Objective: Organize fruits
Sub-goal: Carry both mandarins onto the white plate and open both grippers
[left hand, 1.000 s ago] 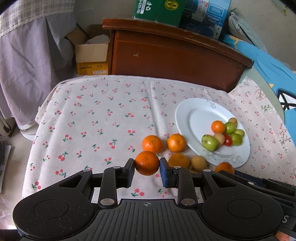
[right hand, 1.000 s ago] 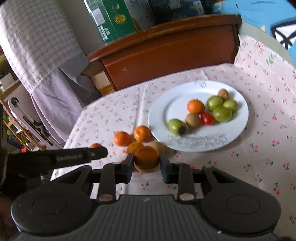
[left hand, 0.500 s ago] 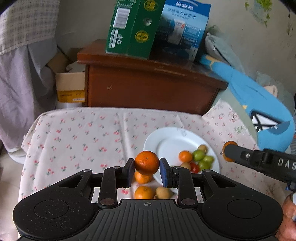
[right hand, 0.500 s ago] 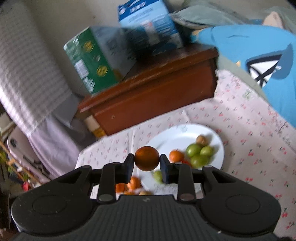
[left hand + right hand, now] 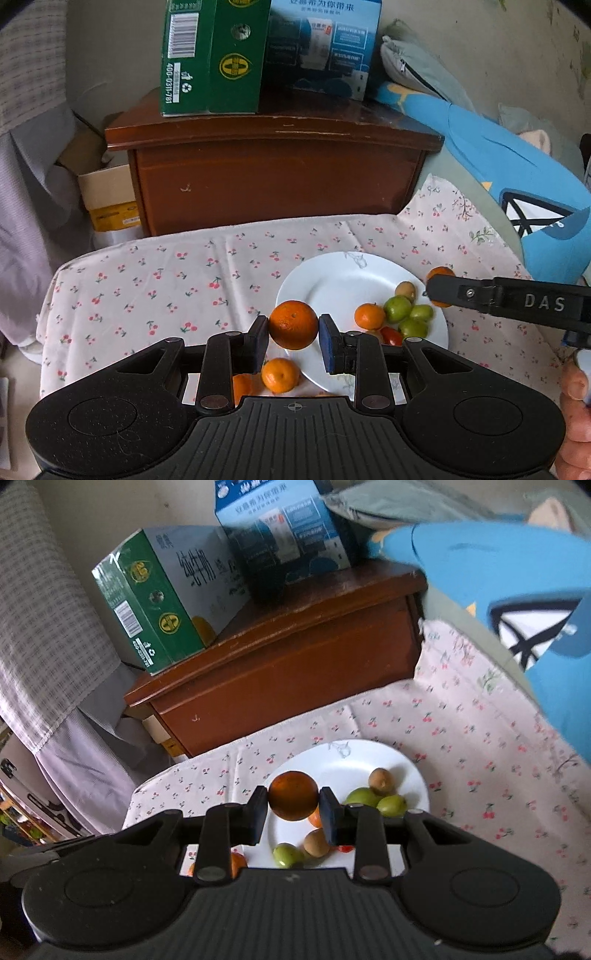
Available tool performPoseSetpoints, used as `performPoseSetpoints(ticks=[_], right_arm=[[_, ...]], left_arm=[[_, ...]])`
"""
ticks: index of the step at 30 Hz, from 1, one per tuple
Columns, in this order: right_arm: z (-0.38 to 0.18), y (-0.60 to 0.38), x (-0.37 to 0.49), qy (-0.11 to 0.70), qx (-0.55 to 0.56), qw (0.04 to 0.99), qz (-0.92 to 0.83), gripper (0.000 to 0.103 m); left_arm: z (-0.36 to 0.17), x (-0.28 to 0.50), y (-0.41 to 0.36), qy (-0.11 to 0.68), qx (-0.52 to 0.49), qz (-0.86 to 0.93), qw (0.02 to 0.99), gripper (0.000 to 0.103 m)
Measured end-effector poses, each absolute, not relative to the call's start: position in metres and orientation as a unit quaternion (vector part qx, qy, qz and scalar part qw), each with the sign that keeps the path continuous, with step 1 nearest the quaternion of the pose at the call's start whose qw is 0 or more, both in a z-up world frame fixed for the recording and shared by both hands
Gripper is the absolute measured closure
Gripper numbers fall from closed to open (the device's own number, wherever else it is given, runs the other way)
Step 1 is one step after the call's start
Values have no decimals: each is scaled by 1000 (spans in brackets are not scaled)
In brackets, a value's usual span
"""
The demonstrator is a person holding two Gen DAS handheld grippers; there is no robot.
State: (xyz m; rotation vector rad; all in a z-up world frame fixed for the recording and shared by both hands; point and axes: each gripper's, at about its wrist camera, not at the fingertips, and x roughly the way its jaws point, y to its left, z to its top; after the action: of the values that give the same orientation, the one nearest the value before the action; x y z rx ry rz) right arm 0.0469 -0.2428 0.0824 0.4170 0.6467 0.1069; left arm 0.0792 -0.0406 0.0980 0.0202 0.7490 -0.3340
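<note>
My left gripper (image 5: 293, 325) is shut on an orange mandarin (image 5: 293, 319), held in the air over the near left rim of the white plate (image 5: 332, 280). The plate carries a small orange (image 5: 369, 315), green fruits (image 5: 398, 309), a brown fruit (image 5: 405, 288) and a red tomato (image 5: 392, 335). Two more mandarins (image 5: 280, 374) lie on the cherry-print cloth (image 5: 166, 280) below. My right gripper (image 5: 293, 803) is shut on another mandarin (image 5: 293, 799) above the same plate (image 5: 332, 768). In the left wrist view the right gripper's black finger (image 5: 498, 295) reaches in from the right.
A brown wooden cabinet (image 5: 280, 177) stands behind the table with a green carton (image 5: 210, 55) and a blue carton (image 5: 325, 40) on top. A blue cushion (image 5: 517, 177) lies at the right, a cardboard box (image 5: 110, 199) at the left. A person's fingers (image 5: 574, 406) show at lower right.
Both grippers have risen off the cloth with their mandarins and drawn back, so the table looks farther and smaller; the plate now sits under both held fruits.
</note>
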Motion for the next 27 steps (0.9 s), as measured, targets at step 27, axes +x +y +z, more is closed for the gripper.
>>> performPoseSetpoints(ticks=[27], right_arm=[[27, -262, 106, 355, 271, 894, 29, 73]], left_arm=[[47, 131, -71, 426, 7, -222, 877, 77]])
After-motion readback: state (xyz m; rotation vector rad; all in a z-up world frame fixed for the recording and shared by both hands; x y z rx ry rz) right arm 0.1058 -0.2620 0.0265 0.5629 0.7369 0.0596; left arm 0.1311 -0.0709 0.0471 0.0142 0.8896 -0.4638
